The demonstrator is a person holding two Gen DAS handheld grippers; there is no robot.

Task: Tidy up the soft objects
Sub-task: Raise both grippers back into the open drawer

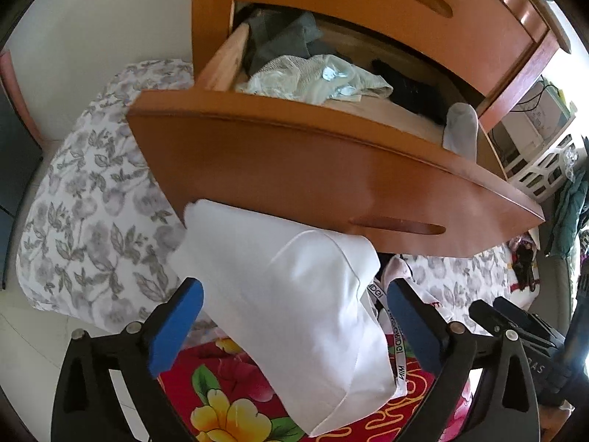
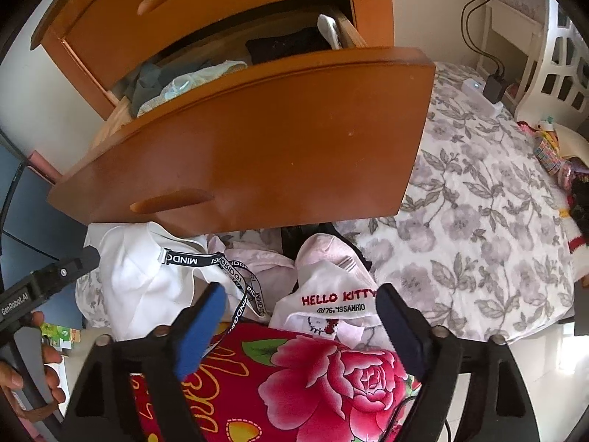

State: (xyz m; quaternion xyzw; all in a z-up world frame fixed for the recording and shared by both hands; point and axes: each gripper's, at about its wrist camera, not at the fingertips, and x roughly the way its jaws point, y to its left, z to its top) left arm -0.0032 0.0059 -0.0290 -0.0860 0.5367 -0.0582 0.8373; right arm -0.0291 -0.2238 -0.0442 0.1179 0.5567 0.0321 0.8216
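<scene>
Two grippers stand spread wide over a pile of clothes on a bed, and neither pinches anything. Seen from the left wrist, the left gripper (image 1: 294,316) has a folded white cloth (image 1: 294,313) lying between its blue pads, its upper corner against the front of an open wooden drawer (image 1: 313,176); the pads do not press on it. A black-and-white lettered strap (image 1: 395,346) hangs beside the cloth. Inside the drawer lie a grey garment (image 1: 283,37), a pale green garment (image 1: 313,79), something black (image 1: 412,88) and a white sock (image 1: 462,127) at the right end.

Seen from the right wrist, the right gripper (image 2: 300,313) hovers above a pink-white Hello Kitty garment (image 2: 331,294) and a red floral blanket (image 2: 331,379). Just left lies a white garment (image 2: 143,276) crossed by the strap (image 2: 221,261). A grey-flowered sheet (image 2: 478,221) covers the bed to the right. A hand (image 2: 36,368) holds the other gripper's handle at the left edge.
</scene>
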